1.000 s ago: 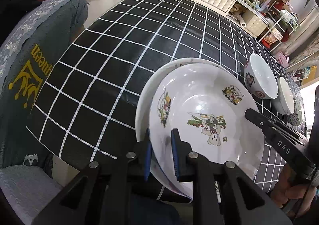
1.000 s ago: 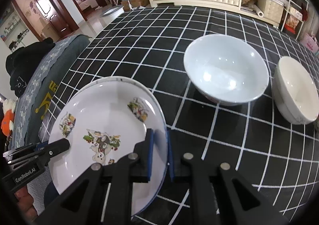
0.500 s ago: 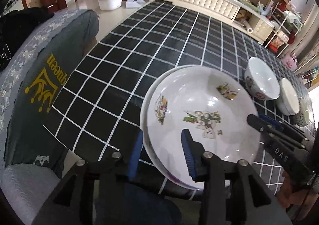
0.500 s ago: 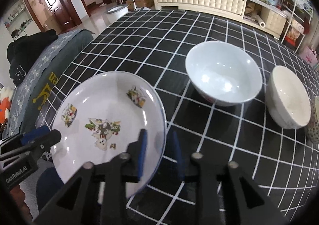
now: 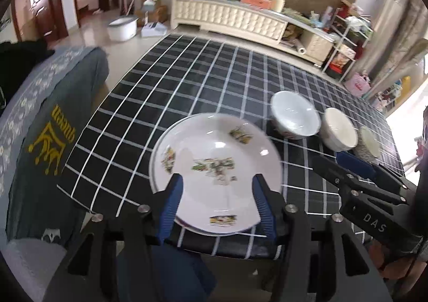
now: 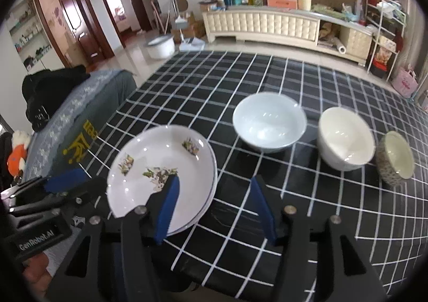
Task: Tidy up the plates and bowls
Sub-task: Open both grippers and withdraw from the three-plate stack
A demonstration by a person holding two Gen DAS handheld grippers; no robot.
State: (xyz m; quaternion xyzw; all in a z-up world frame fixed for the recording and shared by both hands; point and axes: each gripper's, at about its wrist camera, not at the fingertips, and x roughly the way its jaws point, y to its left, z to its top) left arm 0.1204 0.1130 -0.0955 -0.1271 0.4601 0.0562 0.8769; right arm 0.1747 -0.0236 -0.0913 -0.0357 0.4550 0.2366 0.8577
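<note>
Both hand-held grippers above the stacked plates, jaws opening.

We saw the left hand-held gripper and right hand-held gripper gripping nothing; the white cartoon-printed ceramic plates lay on the black checked surface, three bowls lined up beside them.

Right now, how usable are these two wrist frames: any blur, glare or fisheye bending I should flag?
Left wrist view: the decorated plate is motion-smeared, its pictures unreadable, and the grid tablecloth bows strongly. Right wrist view: sharper, though the plate pictures are still soft; small glare spots sit in the pale blue bowl and the cream bowl. Dark corner vignetting in both.
</note>
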